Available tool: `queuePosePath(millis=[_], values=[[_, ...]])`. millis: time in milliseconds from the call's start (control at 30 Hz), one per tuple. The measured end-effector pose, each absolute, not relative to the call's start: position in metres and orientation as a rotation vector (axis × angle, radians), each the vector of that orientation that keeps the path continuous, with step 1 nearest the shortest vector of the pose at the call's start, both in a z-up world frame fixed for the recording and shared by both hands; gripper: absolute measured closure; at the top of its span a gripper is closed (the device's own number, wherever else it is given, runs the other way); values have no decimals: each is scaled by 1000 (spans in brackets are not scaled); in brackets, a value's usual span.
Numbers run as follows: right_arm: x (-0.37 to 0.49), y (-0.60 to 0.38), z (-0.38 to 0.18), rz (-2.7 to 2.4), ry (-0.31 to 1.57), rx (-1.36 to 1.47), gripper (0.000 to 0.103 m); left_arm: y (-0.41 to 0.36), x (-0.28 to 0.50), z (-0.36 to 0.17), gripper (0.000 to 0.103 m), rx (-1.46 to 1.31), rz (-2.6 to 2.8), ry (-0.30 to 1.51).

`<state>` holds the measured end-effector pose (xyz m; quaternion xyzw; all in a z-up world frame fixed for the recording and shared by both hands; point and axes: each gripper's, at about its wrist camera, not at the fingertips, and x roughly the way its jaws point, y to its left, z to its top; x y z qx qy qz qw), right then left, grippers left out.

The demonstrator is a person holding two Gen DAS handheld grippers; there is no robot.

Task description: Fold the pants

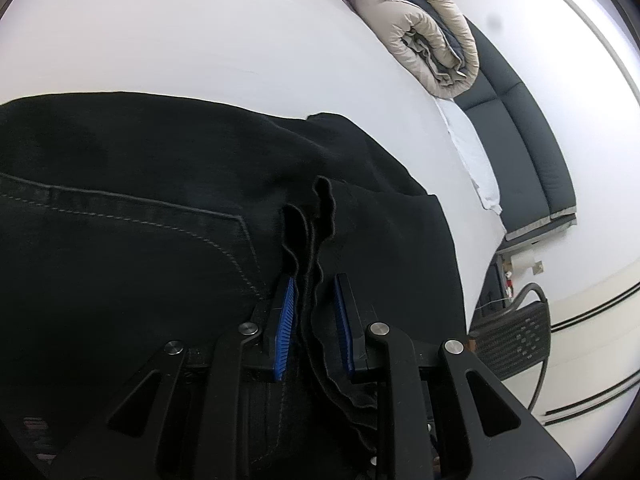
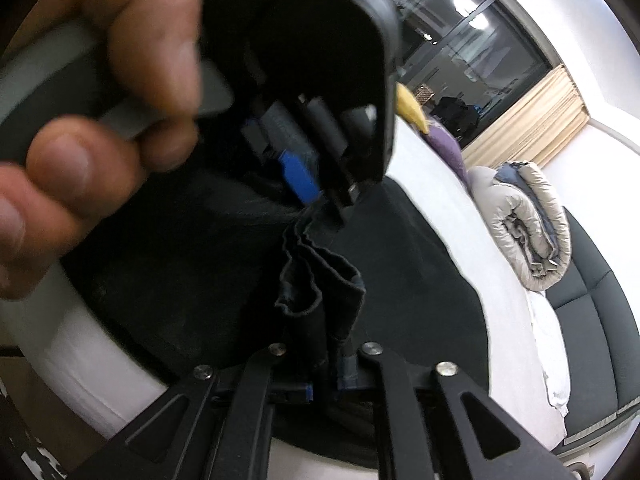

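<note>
Black pants lie spread on a white bed. In the left wrist view my left gripper is shut on a wavy, bunched edge of the pants, which stands up between its blue pads. In the right wrist view a person's hand holds the left gripper just above and ahead, pinching the same black fabric. My right gripper is low in that view, shut on a gathered fold of the pants that hides most of its fingers. The two grippers are close together.
A rolled beige and blue quilt lies at the bed's far side, also seen in the right wrist view. A dark padded bench runs along the bed. A purple pillow lies near the window. A black mesh chair stands on the floor.
</note>
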<state>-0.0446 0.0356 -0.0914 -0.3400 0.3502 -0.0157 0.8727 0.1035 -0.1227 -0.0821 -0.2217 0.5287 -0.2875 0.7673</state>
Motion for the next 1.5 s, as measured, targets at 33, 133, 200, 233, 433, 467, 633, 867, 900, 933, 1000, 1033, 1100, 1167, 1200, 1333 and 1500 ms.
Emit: queuePosePath(millis=[33, 133, 200, 233, 433, 467, 633, 867, 900, 933, 1000, 1033, 1100, 1167, 1200, 1333, 1500], values=[[-44, 36, -95, -36, 739, -717, 90, -118, 101, -78, 84, -480, -604, 1141], [-45, 31, -89, -21, 731, -690, 83, -119, 93, -52, 84, -390, -503, 1076], [-48, 24, -80, 17, 733, -642, 58, -125, 89, -34, 84, -328, -511, 1022], [-50, 19, -75, 37, 735, -617, 49, -131, 87, -26, 84, -295, -520, 1001], [-50, -84, -19, 325, 866, -54, 64, -193, 66, -39, 84, -45, -590, 1008], [-47, -101, -16, 333, 878, 23, 78, -199, 64, -53, 84, -13, -579, 1039], [4, -241, -17, 345, 897, 494, 90, -228, 45, -67, 84, 239, -545, 946], [80, -289, -54, 400, 951, 738, 90, -234, 52, -70, 84, 212, -540, 964], [87, -291, -63, 377, 978, 749, 90, -231, 51, -71, 84, 211, -542, 965], [89, -292, -73, 358, 1011, 762, 92, -230, 54, -71, 84, 211, -544, 964], [86, -292, -90, 354, 1044, 787, 102, -221, 55, -71, 84, 203, -548, 964], [79, -292, -92, 367, 1033, 804, 102, -214, 55, -69, 84, 201, -550, 963], [63, -292, -93, 372, 1030, 807, 102, -204, 53, -73, 84, 195, -553, 962], [41, -289, -96, 386, 1041, 808, 102, -201, 53, -74, 84, 188, -556, 959], [31, -288, -98, 395, 1043, 806, 102, -199, 50, -75, 84, 186, -557, 959], [-19, -276, -101, 413, 1057, 816, 102, -195, 45, -79, 84, 181, -561, 957], [-65, -279, -97, 361, 1067, 830, 101, -191, 46, -76, 84, 171, -564, 955]])
